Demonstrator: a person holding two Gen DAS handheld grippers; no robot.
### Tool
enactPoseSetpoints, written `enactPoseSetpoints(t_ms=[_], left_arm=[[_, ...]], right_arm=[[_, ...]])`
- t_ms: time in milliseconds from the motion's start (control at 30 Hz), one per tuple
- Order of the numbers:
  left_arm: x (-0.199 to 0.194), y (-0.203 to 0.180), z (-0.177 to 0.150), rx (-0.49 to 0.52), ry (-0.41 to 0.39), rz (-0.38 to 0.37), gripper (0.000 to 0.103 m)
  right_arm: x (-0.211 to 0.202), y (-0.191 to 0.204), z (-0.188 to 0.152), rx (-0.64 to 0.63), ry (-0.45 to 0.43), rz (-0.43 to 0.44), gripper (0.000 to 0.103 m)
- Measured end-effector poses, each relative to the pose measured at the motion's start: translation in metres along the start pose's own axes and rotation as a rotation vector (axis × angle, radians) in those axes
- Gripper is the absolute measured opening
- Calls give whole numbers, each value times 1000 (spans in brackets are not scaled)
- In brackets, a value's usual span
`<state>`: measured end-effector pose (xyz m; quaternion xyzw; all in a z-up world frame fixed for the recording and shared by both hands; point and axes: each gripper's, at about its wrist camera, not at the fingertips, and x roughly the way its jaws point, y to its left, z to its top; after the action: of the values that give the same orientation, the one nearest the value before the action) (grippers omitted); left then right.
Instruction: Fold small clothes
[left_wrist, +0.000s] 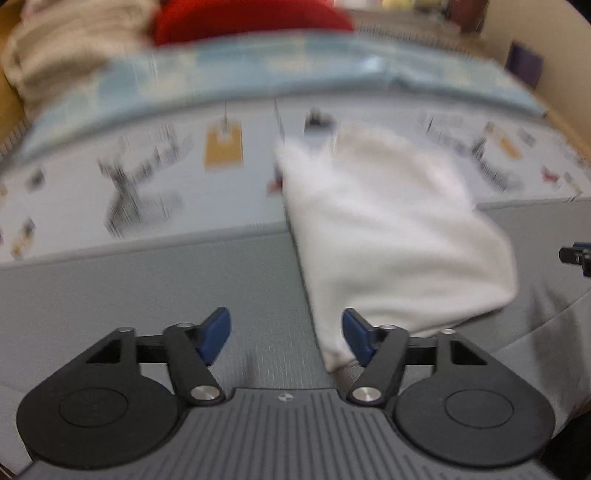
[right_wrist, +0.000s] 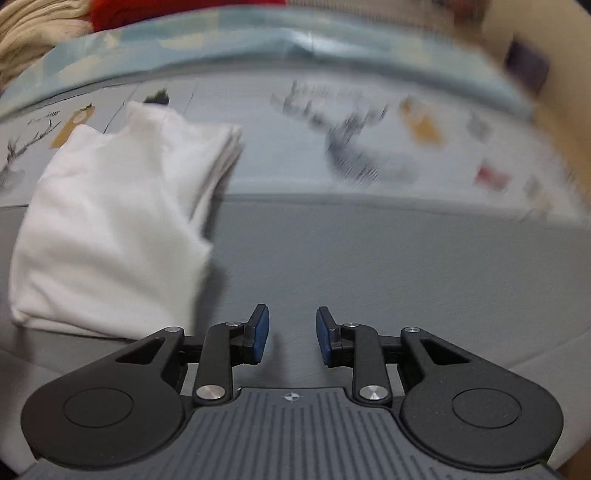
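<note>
White garment lay folded on grey mat, long axis running away from fingers. Left gripper nearer, wide open, empty, garment corner touching its right finger. Right gripper open, empty, garment to its left.

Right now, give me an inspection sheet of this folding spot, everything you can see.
Surface: grey mat over a printed sheet.
Job's things: white garment, folded, lying flat, partly on the mat.
Clutter: red cloth and beige knit pile at the far edge.
Grippers: left gripper open, its pad beside the garment's corner; right gripper open, empty, right of the garment.
Cables: nothing seen.
Surroundings: blurred; pale blue bedding edge.
</note>
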<state>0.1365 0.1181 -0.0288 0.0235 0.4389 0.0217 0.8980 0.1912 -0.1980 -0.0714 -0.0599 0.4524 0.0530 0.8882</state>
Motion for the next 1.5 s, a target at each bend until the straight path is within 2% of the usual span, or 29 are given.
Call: enactPoseSetpoints(t_ms=[67, 133, 167, 267, 367, 467, 500, 600, 700, 867, 1500], left_arm=[[-31, -10, -6, 10, -125, 12, 81], [-67, -21, -22, 28, -258, 39, 81], [-81, -28, -29, 26, -293, 39, 83], [-106, -47, -52, -55, -320, 30, 86], [-113, -59, -76, -114, -289, -4, 86], [-111, -67, -88, -160, -213, 7, 88], [-107, -68, -89, -162, -197, 8, 90], [-99, -68, -90, -159, -187, 44, 92], [-91, -66, -88, -169, -162, 42, 92], [-90, -64, -90, -169, -176, 45, 92], [-81, -65, -87, -163, -156, 51, 92]], right_arm=[[-31, -9, -2, 5, -104, -2, 36], [-69, -15, -9, 48, -201, 51, 62], [-87, -15, -16, 64, -245, 79, 66], [-130, -11, -41, 66, -358, 158, 72], [-147, -1, -77, 36, -419, 183, 75], [-149, 12, -96, 10, -366, 151, 74], [-153, 14, -99, 5, -388, 158, 75], [-153, 23, -104, -62, -395, 119, 76], [-153, 25, -104, -50, -374, 127, 76], [-147, 23, -102, -7, -360, 139, 76], [-136, 31, -97, -9, -337, 148, 76]])
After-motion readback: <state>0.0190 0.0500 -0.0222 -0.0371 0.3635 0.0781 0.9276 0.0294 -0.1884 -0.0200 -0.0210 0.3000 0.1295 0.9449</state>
